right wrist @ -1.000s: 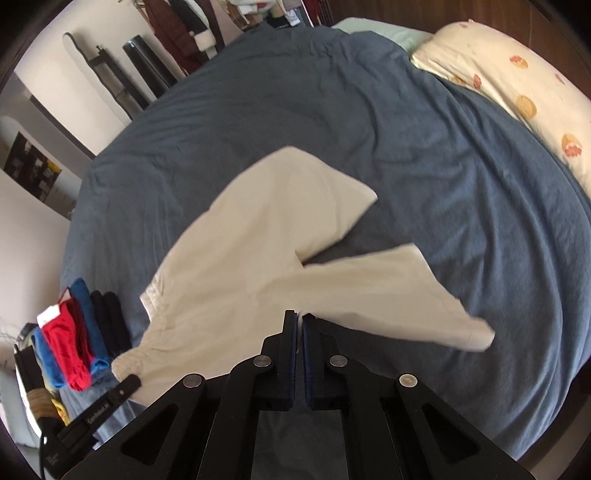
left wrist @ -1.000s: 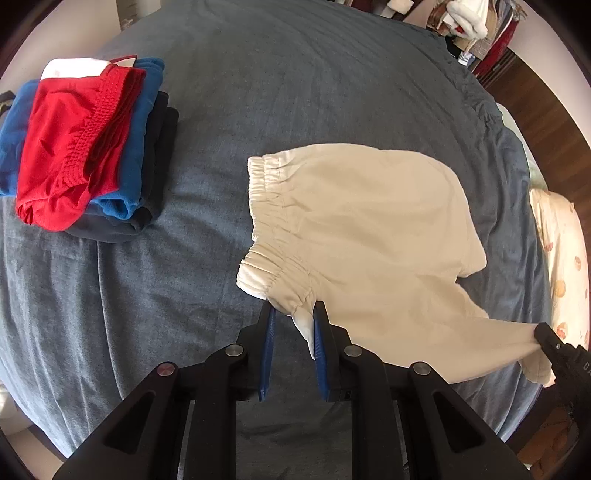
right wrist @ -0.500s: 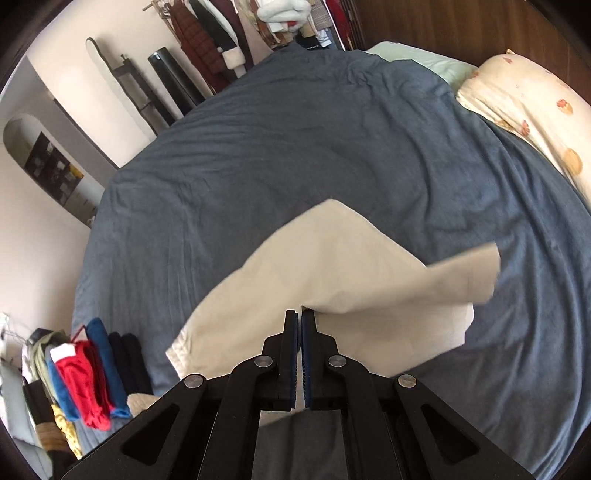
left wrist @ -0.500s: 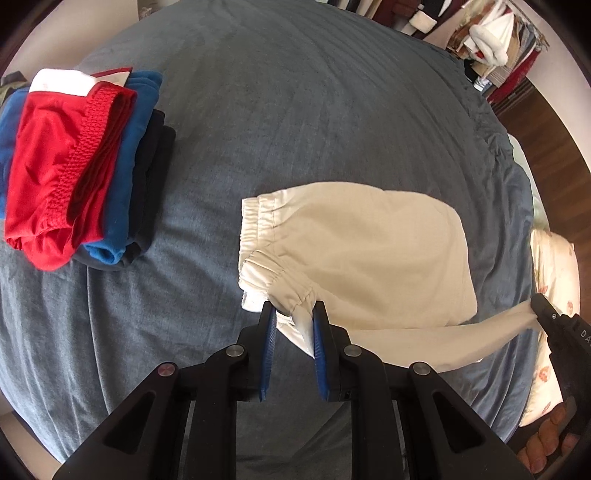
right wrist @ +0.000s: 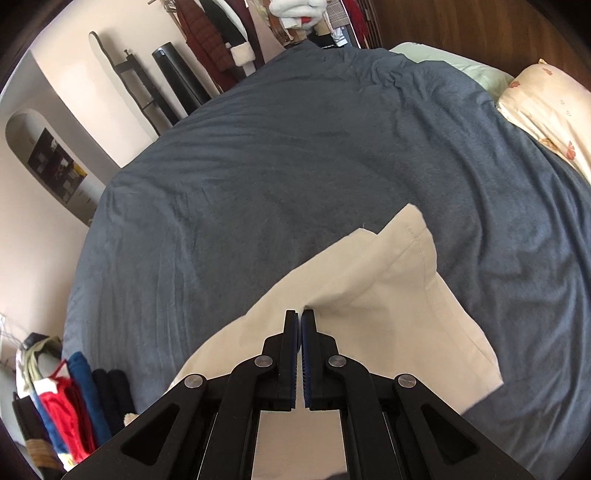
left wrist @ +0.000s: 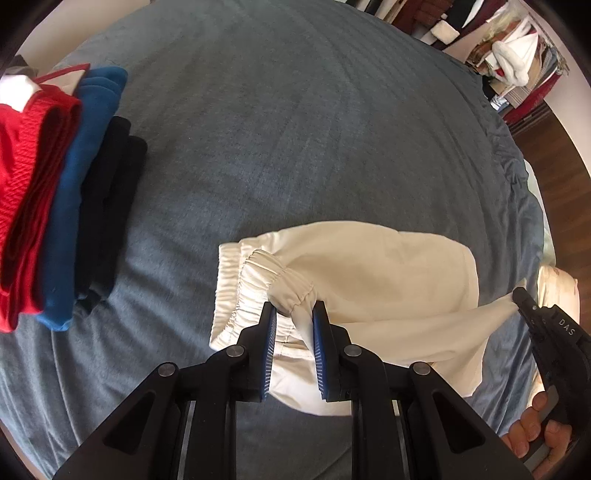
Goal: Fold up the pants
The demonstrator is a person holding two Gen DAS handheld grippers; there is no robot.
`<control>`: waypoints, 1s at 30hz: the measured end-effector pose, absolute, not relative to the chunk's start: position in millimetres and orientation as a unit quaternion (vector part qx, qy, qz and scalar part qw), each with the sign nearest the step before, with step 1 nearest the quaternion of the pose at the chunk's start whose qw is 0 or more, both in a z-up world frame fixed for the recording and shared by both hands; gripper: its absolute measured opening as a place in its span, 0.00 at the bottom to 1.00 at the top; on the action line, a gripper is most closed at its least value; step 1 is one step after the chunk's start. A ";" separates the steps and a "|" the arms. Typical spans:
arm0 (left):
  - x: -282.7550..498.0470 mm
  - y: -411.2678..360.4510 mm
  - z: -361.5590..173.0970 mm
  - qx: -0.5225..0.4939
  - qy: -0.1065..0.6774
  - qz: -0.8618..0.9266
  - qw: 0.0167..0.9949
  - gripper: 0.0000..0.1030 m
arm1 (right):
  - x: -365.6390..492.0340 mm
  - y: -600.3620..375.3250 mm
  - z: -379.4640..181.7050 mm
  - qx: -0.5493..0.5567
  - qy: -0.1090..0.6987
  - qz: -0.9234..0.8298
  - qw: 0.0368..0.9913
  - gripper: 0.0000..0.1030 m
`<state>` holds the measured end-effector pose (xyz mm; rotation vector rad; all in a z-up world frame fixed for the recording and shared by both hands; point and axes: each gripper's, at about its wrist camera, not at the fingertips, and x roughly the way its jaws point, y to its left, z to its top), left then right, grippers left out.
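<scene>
Cream shorts (left wrist: pixel 373 284) lie on the dark blue bedspread (left wrist: pixel 280 125), one half raised over the other. My left gripper (left wrist: pixel 293 314) is shut on the elastic waistband corner, lifted above the lower waistband. My right gripper (right wrist: pixel 300 317) is shut on the hem of the near leg and holds it up; it also shows in the left wrist view (left wrist: pixel 521 295), with the cloth stretched taut between the two grippers. In the right wrist view the shorts (right wrist: pixel 373 295) drape from the jaws, the two leg ends nearly stacked.
A stack of folded clothes (left wrist: pixel 55 192) in red, blue and black sits at the bed's left; it also shows in the right wrist view (right wrist: pixel 77 402). A patterned pillow (right wrist: pixel 550 107) lies at the bed's right. A clothes rack (right wrist: pixel 229 33) stands beyond the bed.
Both grippers have carried the near half of the shorts up and over the far half. The held leg now lies nearly above the other leg, and the waistband corner has risen over the lower waistband.
</scene>
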<state>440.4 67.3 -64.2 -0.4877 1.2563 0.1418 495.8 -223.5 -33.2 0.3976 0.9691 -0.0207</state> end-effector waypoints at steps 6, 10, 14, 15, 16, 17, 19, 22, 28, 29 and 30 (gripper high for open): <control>459.8 69.4 -85.2 -0.228 0.585 0.074 0.775 0.21 | 534.4 -217.2 -59.9 0.196 0.465 -0.014 0.863 0.02; 464.0 67.9 -89.3 -0.193 0.585 0.076 0.784 0.42 | 557.4 -210.5 -78.1 0.192 0.470 -0.015 0.861 0.02; 458.4 70.8 -78.5 -0.138 0.559 0.068 0.815 0.60 | 573.1 -206.8 -94.1 0.185 0.475 -0.025 0.860 0.02; 458.2 71.6 -77.7 -0.124 0.556 0.059 0.820 0.60 | 574.0 -206.9 -97.5 0.185 0.476 -0.027 0.859 0.02; 458.1 72.7 -78.0 -0.114 0.553 0.048 0.824 0.60 | 575.7 -206.7 -100.6 0.185 0.477 -0.030 0.859 0.02; 458.2 74.2 -80.0 -0.105 0.549 0.034 0.829 0.61 | 577.3 -206.0 -103.3 0.183 0.476 -0.036 0.859 0.03; 460.3 78.4 -83.3 -0.097 0.549 0.020 0.830 0.61 | 580.3 -203.4 -106.5 0.175 0.475 -0.045 0.861 0.03; 460.8 82.2 -78.7 -0.091 0.534 0.002 0.841 0.63 | 586.4 -199.3 -111.2 0.168 0.474 -0.056 0.862 0.03; 461.4 79.8 -77.3 -0.028 0.514 0.009 0.857 0.73 | 597.3 -193.5 -117.4 0.140 0.462 -0.079 0.872 0.03; 462.4 78.9 -79.5 -0.026 0.517 0.004 0.856 0.73 | 599.2 -194.3 -117.6 0.140 0.462 -0.082 0.872 0.03; 463.1 78.0 -81.3 -0.025 0.517 -0.001 0.856 0.73 | 600.8 -195.6 -117.6 0.142 0.463 -0.084 0.871 0.03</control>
